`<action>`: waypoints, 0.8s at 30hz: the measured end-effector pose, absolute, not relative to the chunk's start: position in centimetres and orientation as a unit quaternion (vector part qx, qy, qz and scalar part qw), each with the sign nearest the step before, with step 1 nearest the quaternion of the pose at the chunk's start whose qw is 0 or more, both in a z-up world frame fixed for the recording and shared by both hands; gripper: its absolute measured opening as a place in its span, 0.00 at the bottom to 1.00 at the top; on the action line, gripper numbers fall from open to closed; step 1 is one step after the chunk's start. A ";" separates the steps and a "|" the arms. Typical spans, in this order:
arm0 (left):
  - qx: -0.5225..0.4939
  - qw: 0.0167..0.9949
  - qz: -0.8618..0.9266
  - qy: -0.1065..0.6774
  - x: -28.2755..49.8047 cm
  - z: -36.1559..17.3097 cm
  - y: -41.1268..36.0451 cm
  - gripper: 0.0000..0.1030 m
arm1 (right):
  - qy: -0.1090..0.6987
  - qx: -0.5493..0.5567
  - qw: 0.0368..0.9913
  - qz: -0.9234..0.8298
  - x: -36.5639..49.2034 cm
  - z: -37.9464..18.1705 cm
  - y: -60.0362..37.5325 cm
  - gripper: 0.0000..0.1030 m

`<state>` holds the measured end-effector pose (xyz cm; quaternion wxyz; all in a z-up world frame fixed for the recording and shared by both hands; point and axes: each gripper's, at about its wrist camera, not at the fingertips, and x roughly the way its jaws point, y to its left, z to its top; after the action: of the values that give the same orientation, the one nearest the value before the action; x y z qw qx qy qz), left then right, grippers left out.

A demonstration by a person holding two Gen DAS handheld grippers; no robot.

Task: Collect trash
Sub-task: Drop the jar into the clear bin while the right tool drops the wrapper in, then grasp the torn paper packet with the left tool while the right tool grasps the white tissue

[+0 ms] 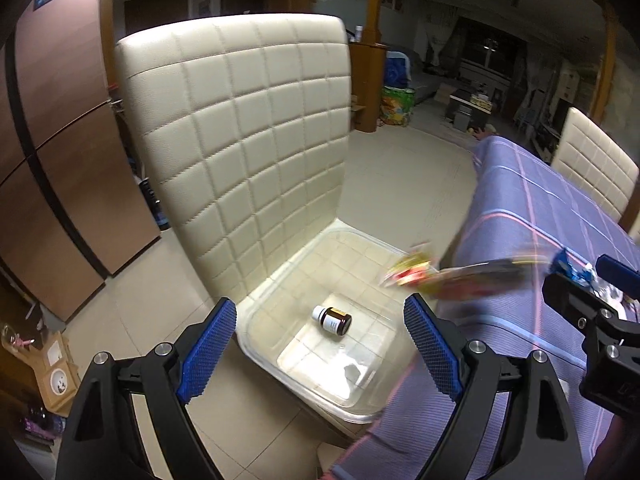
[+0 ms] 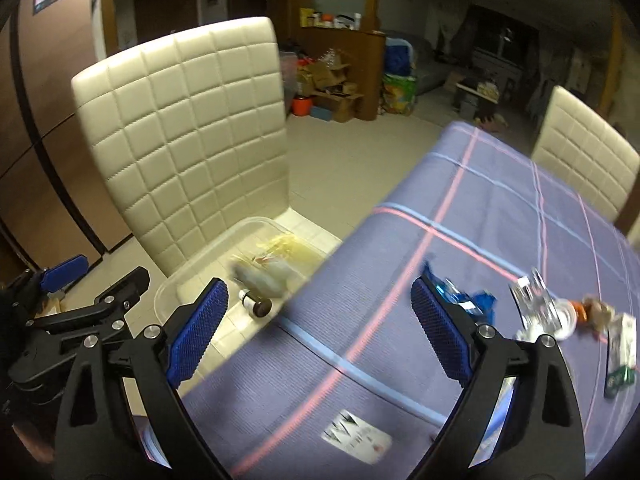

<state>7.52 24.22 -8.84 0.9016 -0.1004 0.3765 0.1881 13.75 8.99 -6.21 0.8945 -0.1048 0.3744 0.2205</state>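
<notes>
Legible text: none. Brown bottle label, white printed card at tablecloth near edge: print too blurred to read.

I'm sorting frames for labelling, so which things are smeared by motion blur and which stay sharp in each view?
Left wrist view: the snack wrapper above the clear bin is streaked, the brown bottle crisp. Right wrist view: the wrapper is a pale smear, the tablecloth softly blurred; the room behind is dim in both.

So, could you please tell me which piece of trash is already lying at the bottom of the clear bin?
The small brown bottle with the white cap, on its side in the clear bin; the blue wrapper and crumpled plastic remain on the tablecloth.
</notes>
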 end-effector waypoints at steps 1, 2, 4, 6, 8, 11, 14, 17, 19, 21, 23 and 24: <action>-0.098 0.902 0.185 0.376 7.6 -8.8 23.9 0.81 | 0.376 -0.100 0.897 0.212 13.7 -6.1 8.0 0.89; -0.095 0.904 0.179 0.377 7.7 -8.7 23.3 0.81 | 0.376 -0.097 0.899 0.204 13.6 -6.1 7.2 0.89; -0.092 0.907 0.160 0.379 7.9 -8.5 21.9 0.81 | 0.379 -0.087 0.903 0.184 13.6 -6.1 5.2 0.88; -0.086 0.910 0.138 0.381 8.2 -8.3 20.0 0.81 | 0.384 -0.076 0.905 0.166 13.5 -6.1 3.0 0.85; -0.079 0.913 0.113 0.383 8.3 -8.1 18.1 0.81 | 0.390 -0.061 0.908 0.143 13.3 -6.0 0.4 0.83; -0.062 0.918 0.069 0.386 8.5 -7.8 14.7 0.81 | 0.392 -0.035 0.913 0.109 12.9 -5.9 -3.4 0.80; -0.040 0.919 0.028 0.390 8.6 -7.8 10.9 0.81 | 0.396 -0.012 0.915 0.075 12.4 -6.0 -7.2 0.80; -0.027 0.918 -0.014 0.395 8.6 -7.9 7.7 0.81 | 0.403 0.003 0.914 0.048 11.7 -6.4 -10.5 0.80; -0.021 0.916 -0.037 0.399 8.9 -8.0 5.6 0.81 | 0.406 0.009 0.913 0.034 11.4 -6.7 -12.2 0.80; -0.020 0.910 -0.063 0.409 9.5 -8.3 3.8 0.81 | 0.406 0.012 0.913 0.023 11.1 -6.9 -13.5 0.75; -0.018 0.905 -0.080 0.418 9.8 -8.6 2.3 0.81 | 0.406 0.009 0.914 0.011 10.9 -6.9 -14.8 0.74; -0.013 0.903 -0.084 0.422 10.1 -8.8 1.5 0.81 | 0.406 0.008 0.914 0.008 10.9 -7.0 -15.1 0.74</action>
<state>10.06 1.45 -8.80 0.9025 -0.0131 0.4221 -0.0843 10.85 -15.12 -7.02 0.9137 0.0081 0.4061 0.0077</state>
